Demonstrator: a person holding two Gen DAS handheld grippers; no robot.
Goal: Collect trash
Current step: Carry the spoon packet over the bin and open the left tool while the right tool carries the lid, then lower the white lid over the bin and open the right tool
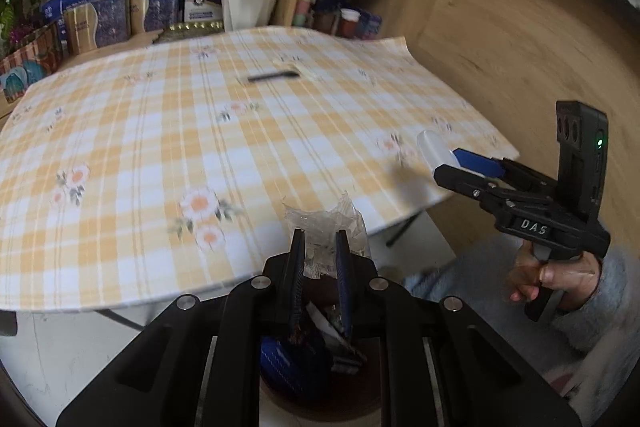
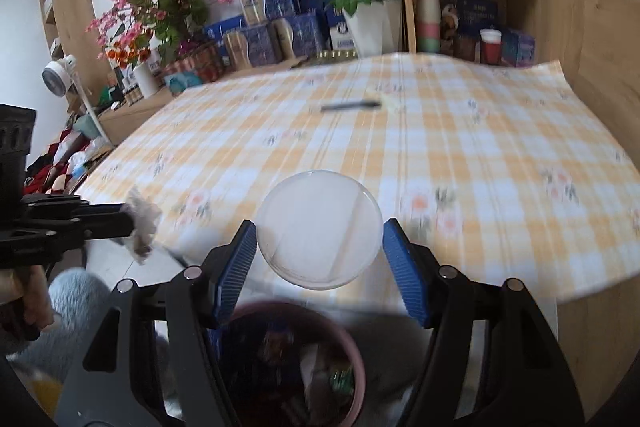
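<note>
From the left wrist camera, the left gripper [image 1: 320, 247] has its jaws drawn close together, pinching a crumpled clear plastic wrapper [image 1: 324, 223] that sticks up between the pads. It hangs just off the near edge of the table [image 1: 140, 147], which is covered in a yellow checked cloth with flowers. Directly below the gripper sits a dark bin [image 1: 316, 367] with blue and white scraps inside. At the right, the right gripper [image 1: 472, 167] shows side-on, carried by a hand [image 1: 556, 279] in a grey sleeve, with a clear cup [image 1: 434, 149] in its tips. A dark pen-like object [image 1: 274, 75] lies blurred on the far part of the cloth.

From the right wrist camera, the right gripper [image 2: 320, 247] stands fairly wide, its blue pads at either side of the clear cup [image 2: 318, 229], seen end-on as a round disc. The pink-rimmed bin [image 2: 296, 363] lies just beneath it, near the table's near edge. At the left, the left gripper [image 2: 132, 223] holds the crumpled wrapper [image 2: 142, 223].
</note>
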